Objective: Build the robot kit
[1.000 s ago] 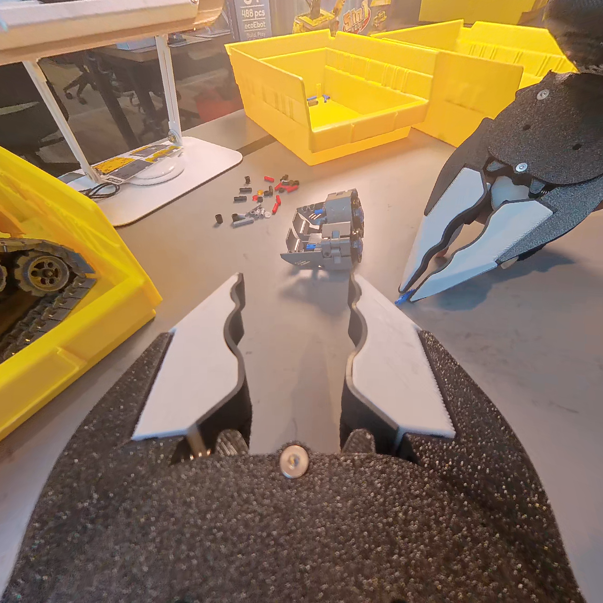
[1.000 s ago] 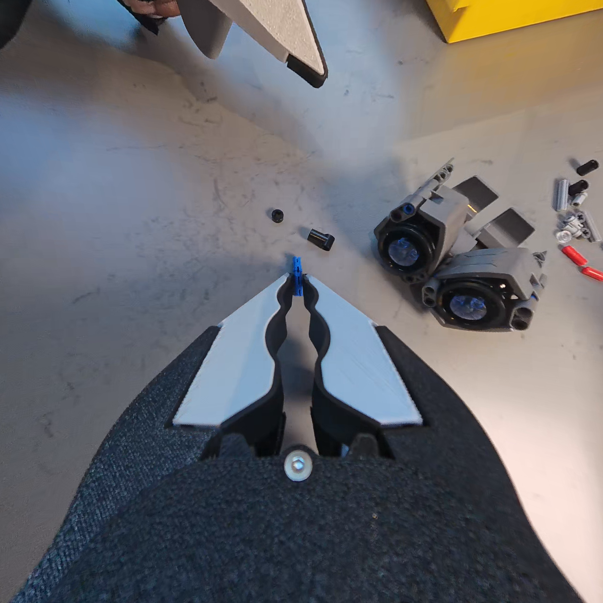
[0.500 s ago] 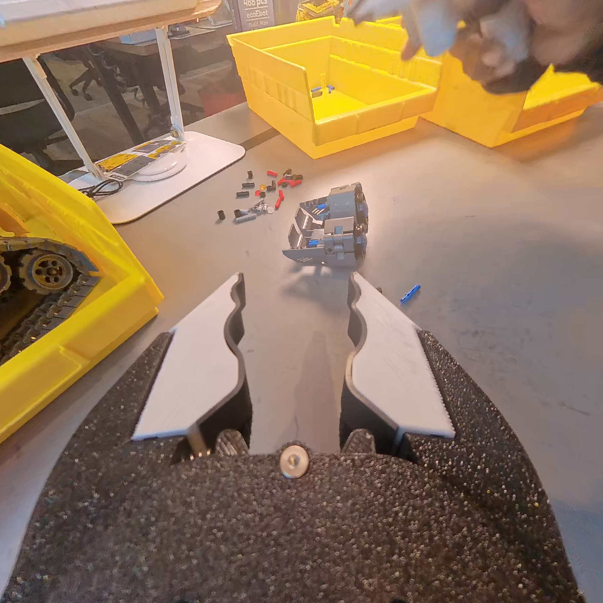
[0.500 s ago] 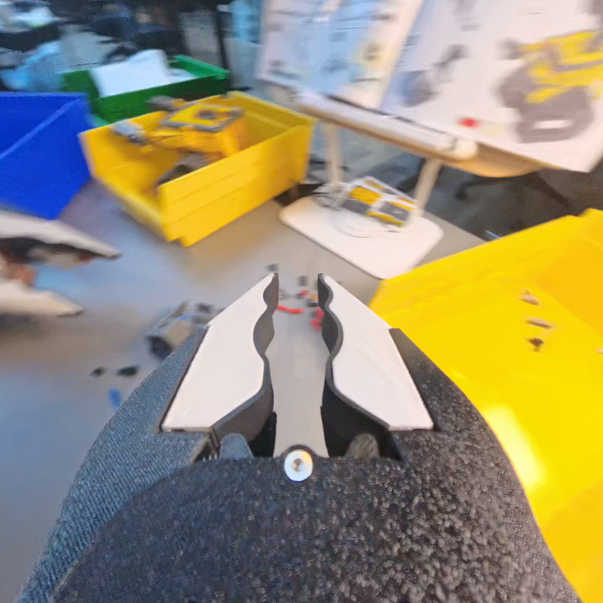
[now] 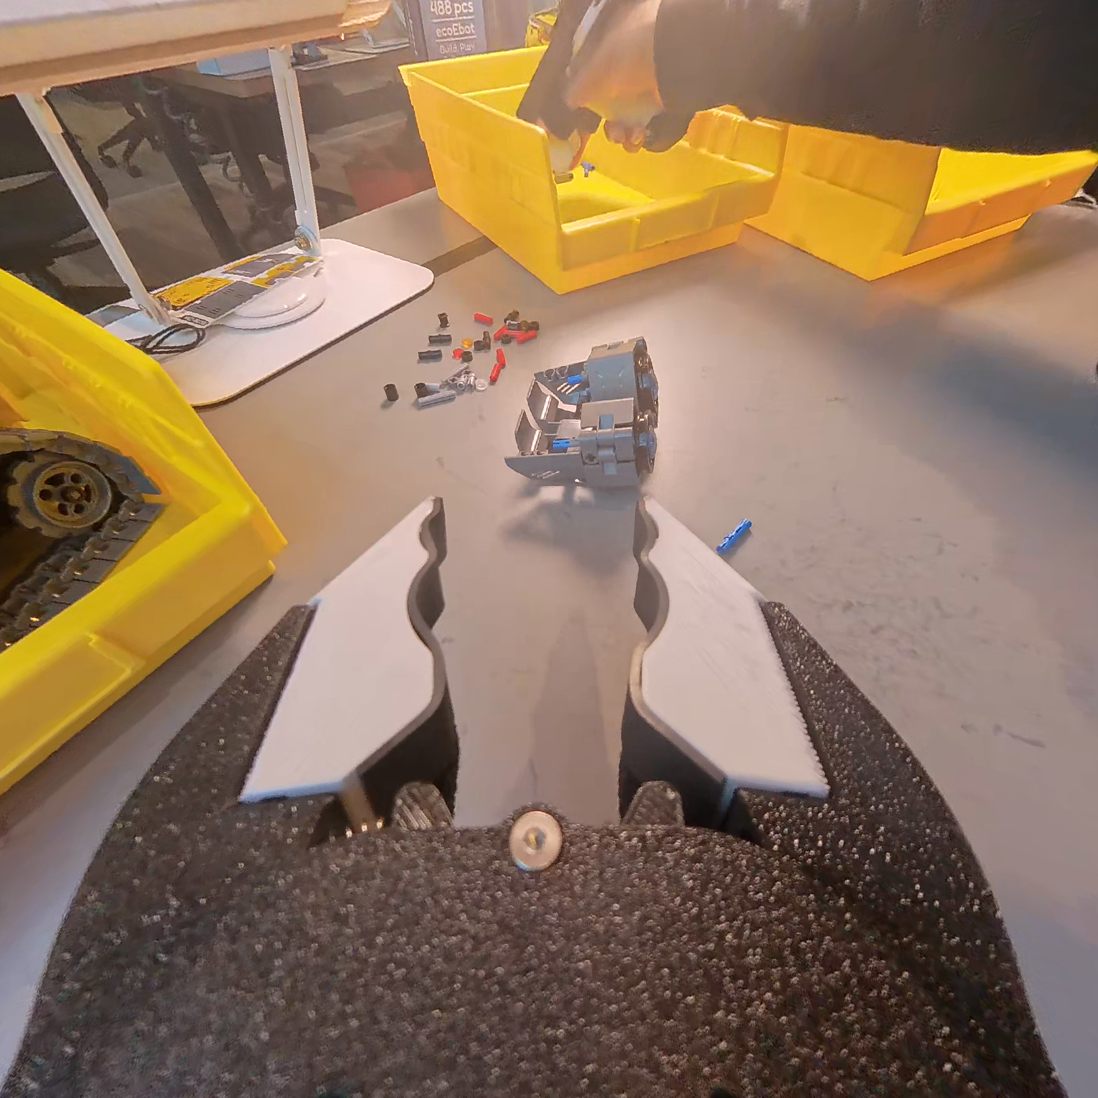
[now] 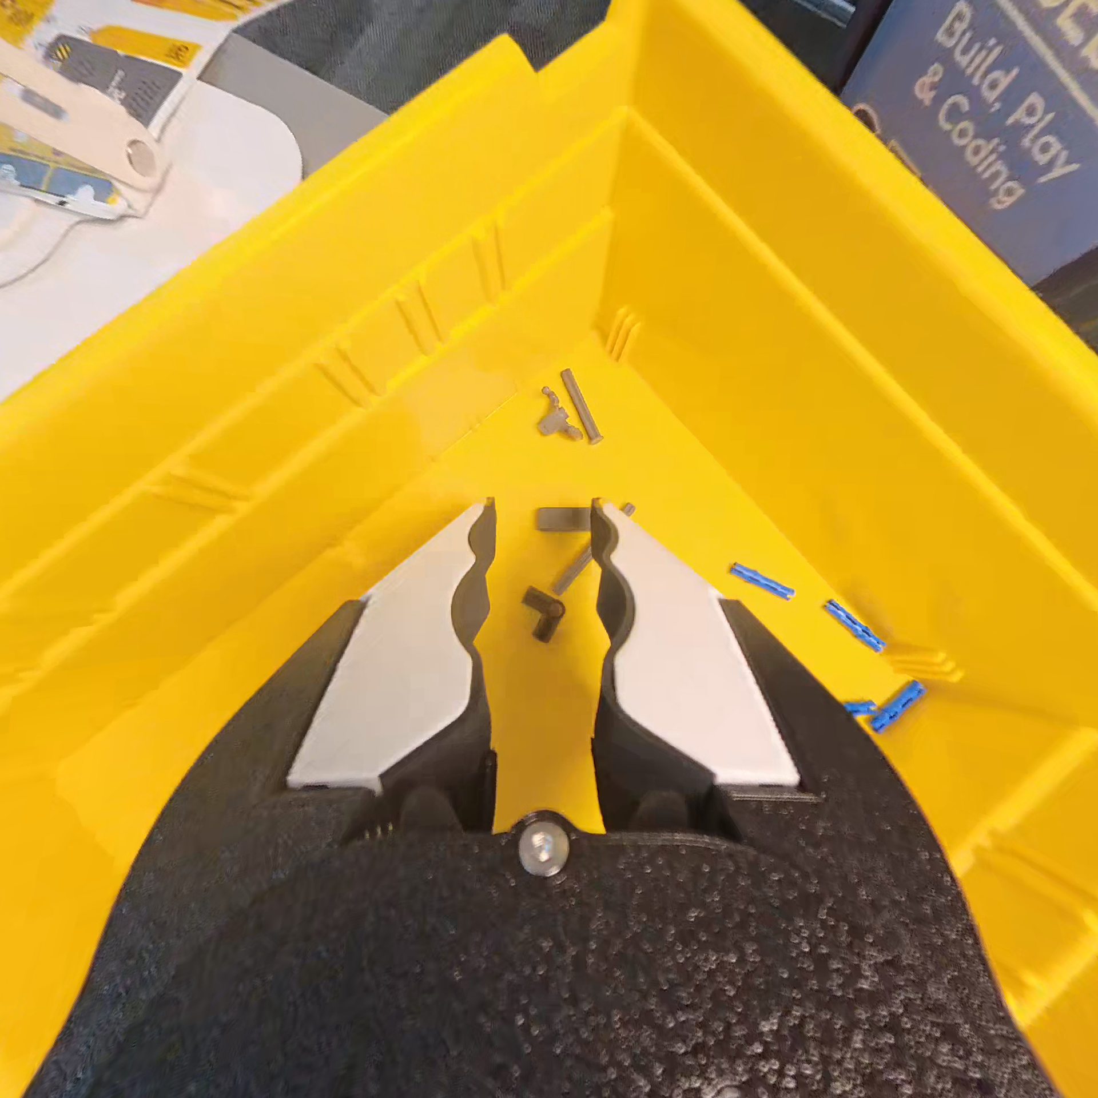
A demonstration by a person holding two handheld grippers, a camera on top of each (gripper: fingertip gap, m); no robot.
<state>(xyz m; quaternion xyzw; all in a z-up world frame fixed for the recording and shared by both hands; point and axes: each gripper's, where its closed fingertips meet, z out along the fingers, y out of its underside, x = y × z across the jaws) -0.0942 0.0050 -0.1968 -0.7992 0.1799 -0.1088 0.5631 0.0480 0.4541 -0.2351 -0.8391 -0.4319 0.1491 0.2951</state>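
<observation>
Scuffed grey tabletop (image 5: 832, 594) amid yellow bins (image 5: 653, 226); left gripper (image 5: 539, 514) and right gripper (image 6: 542, 505) both agape, empty.

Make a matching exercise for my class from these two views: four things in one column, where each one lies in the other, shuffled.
Things:
1. grey block assembly
2. blue pin
3. tracked wheel
4. black angled connector

Places:
A. inside the yellow bin at the left
B. on the table beside the left gripper's right finger
C. on the bin floor between the right gripper's fingers
D. on the table ahead of the left gripper

Pairs: 1-D, 2-B, 3-A, 4-C
</observation>
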